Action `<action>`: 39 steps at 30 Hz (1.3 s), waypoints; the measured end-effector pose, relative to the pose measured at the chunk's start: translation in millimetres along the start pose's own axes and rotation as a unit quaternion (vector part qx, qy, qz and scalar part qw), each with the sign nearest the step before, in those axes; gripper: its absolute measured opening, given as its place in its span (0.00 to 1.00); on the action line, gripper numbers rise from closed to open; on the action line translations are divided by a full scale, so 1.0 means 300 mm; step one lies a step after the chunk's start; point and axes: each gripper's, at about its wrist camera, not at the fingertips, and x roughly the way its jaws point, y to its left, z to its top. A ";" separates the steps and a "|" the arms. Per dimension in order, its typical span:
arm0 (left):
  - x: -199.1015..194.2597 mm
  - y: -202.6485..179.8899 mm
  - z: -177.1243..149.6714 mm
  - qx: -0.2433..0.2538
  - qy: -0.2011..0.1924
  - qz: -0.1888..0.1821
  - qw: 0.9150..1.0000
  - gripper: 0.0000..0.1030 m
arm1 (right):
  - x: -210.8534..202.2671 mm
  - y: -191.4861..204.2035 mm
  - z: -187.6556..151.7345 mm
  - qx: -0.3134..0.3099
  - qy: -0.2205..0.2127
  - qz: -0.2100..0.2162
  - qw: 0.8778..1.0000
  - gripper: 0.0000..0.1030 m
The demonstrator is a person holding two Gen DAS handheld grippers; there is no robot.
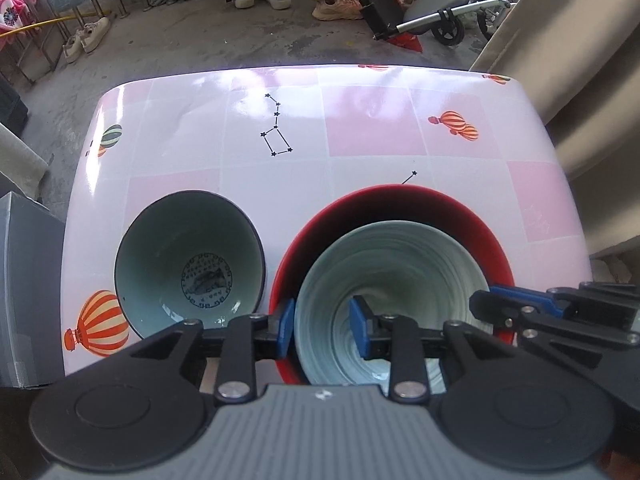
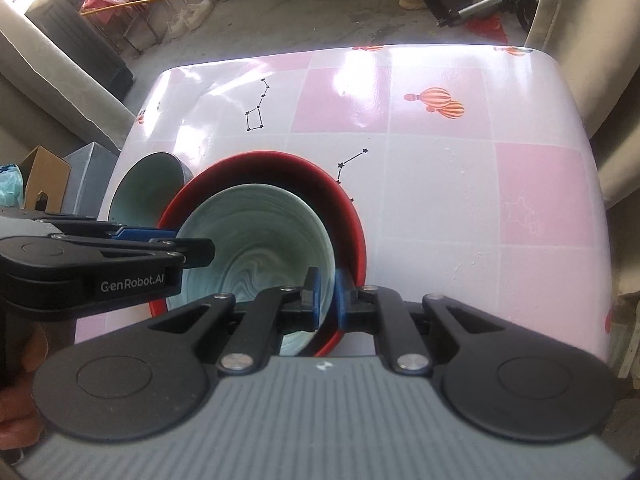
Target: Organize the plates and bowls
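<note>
Swirl bowl [image 1: 400,264] nested in red bowl [image 1: 460,216]; left gripper [image 1: 322,330] straddles its rim loosely, right gripper [image 2: 325,300] pinches rim. Uneven lift risks tipping against dark-rimmed bowl [image 1: 188,256] left of red bowl.

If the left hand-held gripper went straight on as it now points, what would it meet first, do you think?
Probably the pale swirled bowl it already straddles: the left hand-held gripper has one finger inside, one outside its near rim. Depth is unclear.

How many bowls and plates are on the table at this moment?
3. A dark-rimmed bowl stands alone at the left. A swirled pale green bowl sits inside a red dish beside it. Anything under the nested pair would be hidden.
</note>
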 end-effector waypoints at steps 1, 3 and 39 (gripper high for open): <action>-0.002 0.001 -0.001 0.000 -0.001 -0.002 1.000 0.30 | 0.001 -0.002 0.002 0.000 -0.001 0.001 1.000 0.07; -0.015 0.007 -0.004 -0.003 -0.008 -0.011 1.000 0.36 | -0.005 -0.008 -0.001 0.002 -0.006 0.006 1.000 0.08; -0.056 0.367 -0.254 0.117 -0.097 -0.047 0.987 0.93 | 0.128 0.430 0.258 -0.118 -0.023 0.077 0.990 0.27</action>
